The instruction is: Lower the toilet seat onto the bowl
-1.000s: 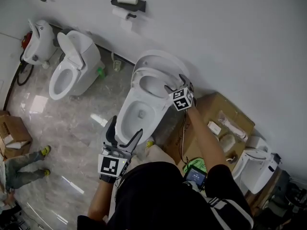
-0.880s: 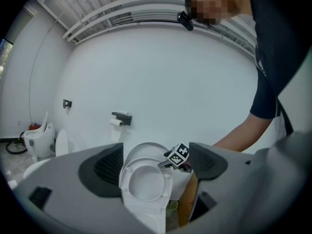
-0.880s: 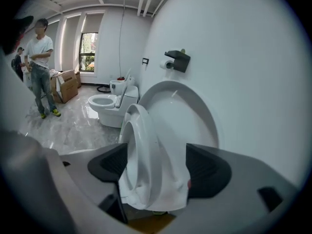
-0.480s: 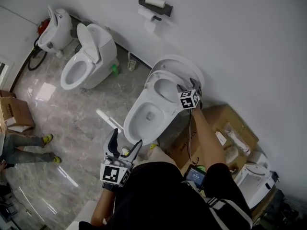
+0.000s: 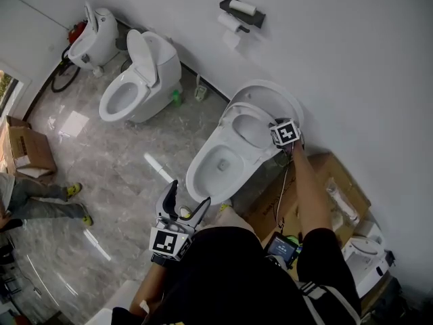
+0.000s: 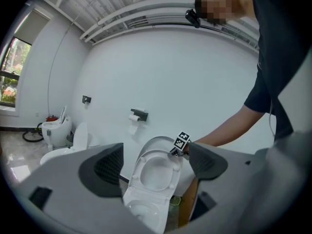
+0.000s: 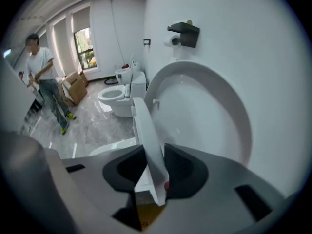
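Right hand-held gripper (image 7: 154,166), just closed on seat (image 7: 145,126)

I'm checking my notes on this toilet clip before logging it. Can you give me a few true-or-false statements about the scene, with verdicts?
1. The right gripper pinches the edge of the toilet seat. True; its jaws have just been closing on it.
2. The seat lies flat. False: it stands raised off the bowl, near the lid.
3. The left gripper holds the lid. False: its jaws stand apart, empty, away from the toilet.
4. A paper roll holder hangs on the wall. True.
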Demonstrator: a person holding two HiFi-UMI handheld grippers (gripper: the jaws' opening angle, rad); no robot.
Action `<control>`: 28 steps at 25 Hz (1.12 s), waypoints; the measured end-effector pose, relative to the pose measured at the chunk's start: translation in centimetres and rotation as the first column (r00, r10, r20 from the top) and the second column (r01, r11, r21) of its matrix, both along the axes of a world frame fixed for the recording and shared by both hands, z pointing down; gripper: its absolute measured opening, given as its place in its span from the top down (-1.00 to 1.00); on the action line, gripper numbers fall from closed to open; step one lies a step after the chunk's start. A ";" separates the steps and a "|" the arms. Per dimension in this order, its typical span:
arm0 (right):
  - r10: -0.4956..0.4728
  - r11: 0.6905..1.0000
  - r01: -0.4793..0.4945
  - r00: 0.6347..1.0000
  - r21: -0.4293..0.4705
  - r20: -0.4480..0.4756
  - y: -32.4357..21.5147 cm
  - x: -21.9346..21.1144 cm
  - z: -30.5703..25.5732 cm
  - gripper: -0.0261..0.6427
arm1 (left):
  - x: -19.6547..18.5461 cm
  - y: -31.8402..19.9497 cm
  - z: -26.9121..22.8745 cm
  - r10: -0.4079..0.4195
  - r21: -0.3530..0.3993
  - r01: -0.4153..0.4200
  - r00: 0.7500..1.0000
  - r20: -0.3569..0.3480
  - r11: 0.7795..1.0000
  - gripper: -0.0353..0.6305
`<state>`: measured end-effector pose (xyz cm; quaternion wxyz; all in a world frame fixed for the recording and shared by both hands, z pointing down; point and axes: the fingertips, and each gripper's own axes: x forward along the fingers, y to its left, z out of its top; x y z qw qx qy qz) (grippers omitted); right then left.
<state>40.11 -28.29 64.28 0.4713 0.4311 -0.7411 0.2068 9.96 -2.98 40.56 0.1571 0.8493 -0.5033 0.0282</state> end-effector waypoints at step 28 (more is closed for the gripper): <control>-0.045 0.999 0.046 0.997 -0.016 0.070 9.0 -6.9 0.5 0.55 | -7.4 1.5 -0.9 -0.048 0.036 0.047 0.999 0.008 0.998 -0.39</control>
